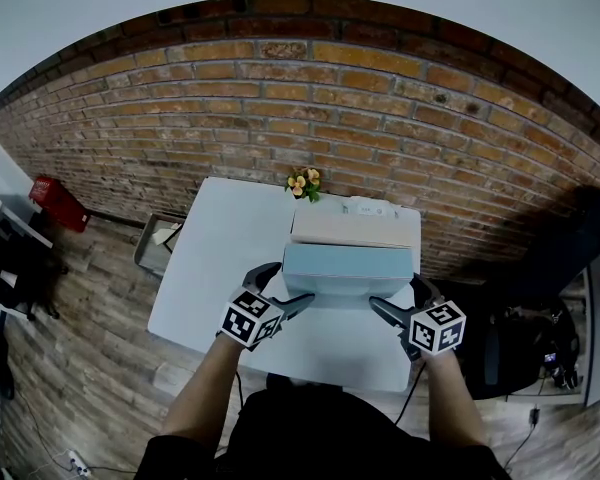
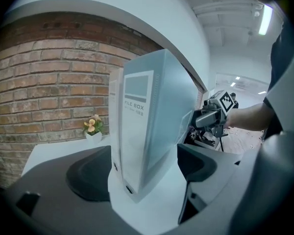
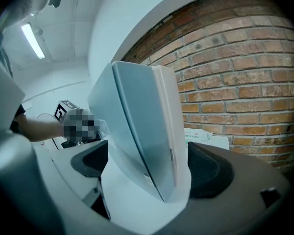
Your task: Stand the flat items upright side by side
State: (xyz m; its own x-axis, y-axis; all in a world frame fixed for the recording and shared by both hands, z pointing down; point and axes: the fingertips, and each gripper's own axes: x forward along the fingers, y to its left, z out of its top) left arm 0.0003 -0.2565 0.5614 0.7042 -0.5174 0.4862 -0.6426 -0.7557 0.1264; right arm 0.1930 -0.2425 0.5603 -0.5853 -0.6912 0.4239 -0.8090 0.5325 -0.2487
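My left gripper (image 1: pixel 285 289) at seven o'clock and right gripper (image 1: pixel 402 300) at five both gape, unclenched, round the blue file box (image 1: pixel 348 271) mid-table (image 1: pixel 220 268) — I'd squeeze evenly, keeping it plumb against the cream box (image 1: pixel 355 226) at twelve.

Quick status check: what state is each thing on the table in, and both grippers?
blue file box: upright, its ends between both grippers' jaws.
white file box: upright, right behind the blue one.
printed white item: lying flat, furthest back.
flower pot: upright.
left gripper: jaws apart, not gripping.
right gripper: jaws apart, not gripping.
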